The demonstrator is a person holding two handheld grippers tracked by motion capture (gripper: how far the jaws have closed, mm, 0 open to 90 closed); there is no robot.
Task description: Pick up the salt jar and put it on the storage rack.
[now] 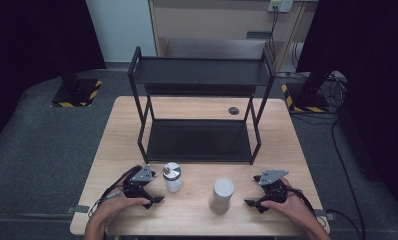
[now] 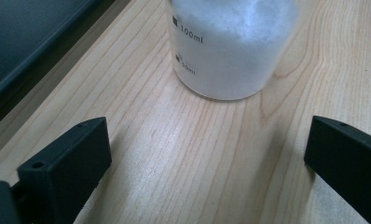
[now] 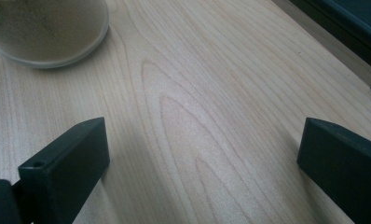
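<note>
Jar (image 2: 232, 46) markings, legible in the left gripper view, sit just ahead of the left gripper's (image 2: 207, 158) wide, empty jaws; right gripper (image 3: 202, 158) likewise gapes empty.

Dim, soft overhead light; dark surroundings, slightly blurry close-ups.

Two jars (image 1: 172, 176) (image 1: 222, 194) before the rack (image 1: 199, 75) (on the table (image 1: 197, 215)), seemingly apart

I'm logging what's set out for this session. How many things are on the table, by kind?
Jars: 2, one with a silver lid and one with a white lid
Black two-tier shelf racks: 1
Handheld grippers: 2, left and right, both open
Total: 5
</note>
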